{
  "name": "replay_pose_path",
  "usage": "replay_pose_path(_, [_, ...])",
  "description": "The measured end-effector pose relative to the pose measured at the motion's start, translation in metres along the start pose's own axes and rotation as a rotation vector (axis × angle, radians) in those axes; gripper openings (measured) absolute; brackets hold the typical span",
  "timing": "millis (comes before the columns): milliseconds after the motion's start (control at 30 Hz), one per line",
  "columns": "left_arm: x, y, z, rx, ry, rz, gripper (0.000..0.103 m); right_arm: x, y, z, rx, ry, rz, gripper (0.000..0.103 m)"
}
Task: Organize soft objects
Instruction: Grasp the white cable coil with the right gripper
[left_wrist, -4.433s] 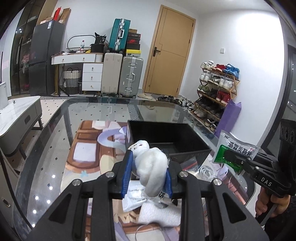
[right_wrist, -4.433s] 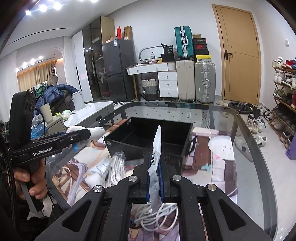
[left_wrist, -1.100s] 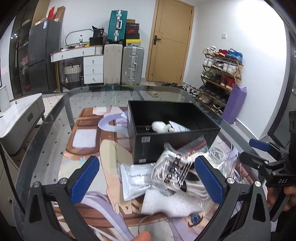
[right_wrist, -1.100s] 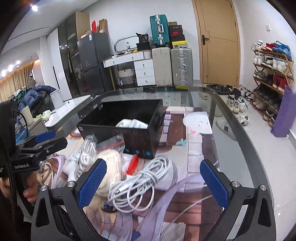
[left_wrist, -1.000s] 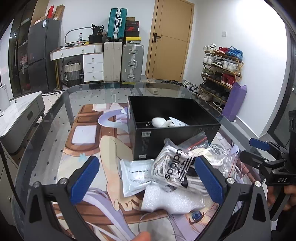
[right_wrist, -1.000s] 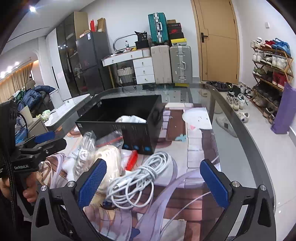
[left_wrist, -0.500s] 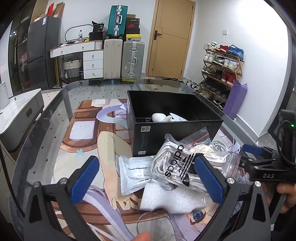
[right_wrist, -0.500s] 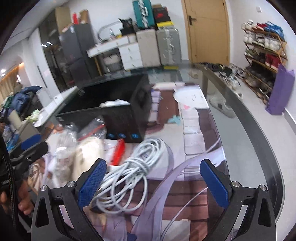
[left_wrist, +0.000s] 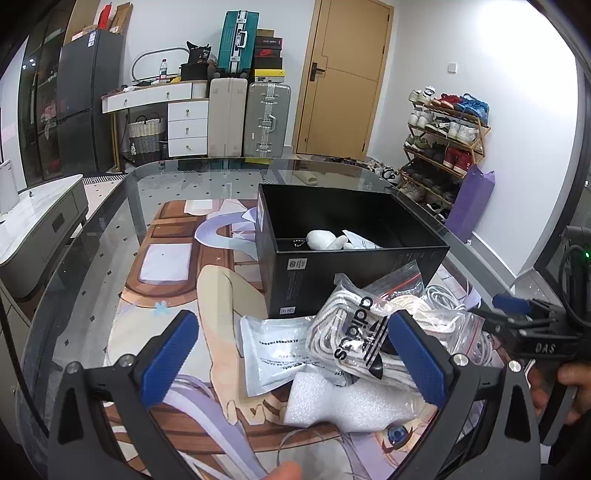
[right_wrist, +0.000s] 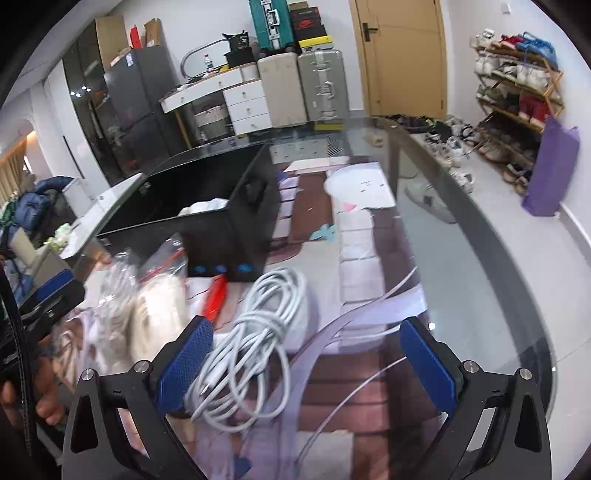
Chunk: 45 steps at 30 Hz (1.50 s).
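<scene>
Blue-padded left gripper (left_wrist: 293, 354) and right gripper (right_wrist: 306, 363) hover level, jaws spread, above seemingly untouched white cable (right_wrist: 255, 332)

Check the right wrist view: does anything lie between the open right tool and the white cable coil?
Nothing visible does. The right tool is open, and the white cable coil lies uncovered on the glass table, by its left pad.

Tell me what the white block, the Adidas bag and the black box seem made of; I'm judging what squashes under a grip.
White block: looks like soft packing foam, with a matte, pebbly surface. Adidas bag: thin clear plastic, glossy and wrinkled, with pale cord or laces showing inside. Black box: probably rigid cardboard with a matte finish, straight thin walls and printed labels.
</scene>
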<state>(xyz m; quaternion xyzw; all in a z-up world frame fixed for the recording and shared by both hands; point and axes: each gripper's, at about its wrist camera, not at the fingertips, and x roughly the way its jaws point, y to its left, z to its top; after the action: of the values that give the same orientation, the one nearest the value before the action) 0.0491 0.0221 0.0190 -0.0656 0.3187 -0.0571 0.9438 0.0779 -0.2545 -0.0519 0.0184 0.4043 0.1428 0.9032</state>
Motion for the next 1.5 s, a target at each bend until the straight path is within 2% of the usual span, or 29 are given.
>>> replay_pose_path(133, [0.000, 0.001, 0.001, -0.002, -0.003, -0.003, 0.103, 0.000, 0.015, -0.005, -0.062, 0.005, 0.009, 0.102])
replay_pose_path(333, [0.001, 0.002, 0.002, -0.001, 0.000, 0.004, 0.103, 0.010, 0.026, -0.010, -0.115, 0.041, -0.032, 0.102])
replay_pose_path(433, [0.002, 0.004, 0.003, -0.005, 0.000, 0.009, 0.103, 0.012, 0.020, -0.011, -0.125, 0.054, -0.064, 0.102])
replay_pose_path(700, [0.006, 0.007, 0.002, -0.004, 0.008, 0.007, 0.103, 0.023, 0.008, -0.007, -0.100, 0.048, -0.054, 0.102])
replay_pose_path(867, [0.007, 0.006, 0.000, -0.002, 0.008, 0.013, 0.103, 0.035, 0.012, 0.001, -0.115, 0.041, -0.056, 0.085])
replay_pose_path(1033, [0.009, 0.010, 0.000, -0.011, 0.008, 0.023, 0.103, 0.041, 0.013, 0.008, -0.113, 0.033, -0.057, 0.081])
replay_pose_path(1167, [0.009, 0.010, 0.000, -0.010, 0.008, 0.025, 0.103, 0.046, 0.012, 0.011, -0.126, 0.022, -0.082, 0.064])
replay_pose_path(1233, [0.009, 0.011, 0.000, -0.012, 0.010, 0.024, 0.103, 0.046, 0.012, 0.011, -0.138, 0.019, -0.091, 0.059])
replay_pose_path(1300, [0.008, 0.011, 0.000, -0.008, 0.010, 0.022, 0.103, 0.044, 0.011, 0.009, -0.141, 0.012, -0.091, 0.048])
replay_pose_path(1333, [0.008, 0.010, 0.000, -0.005, 0.011, 0.021, 0.103, 0.043, 0.010, 0.009, -0.142, 0.008, -0.087, 0.039])
replay_pose_path(1500, [0.005, 0.007, -0.002, 0.007, 0.013, 0.009, 0.103, 0.036, 0.005, 0.004, -0.127, -0.003, -0.058, 0.036])
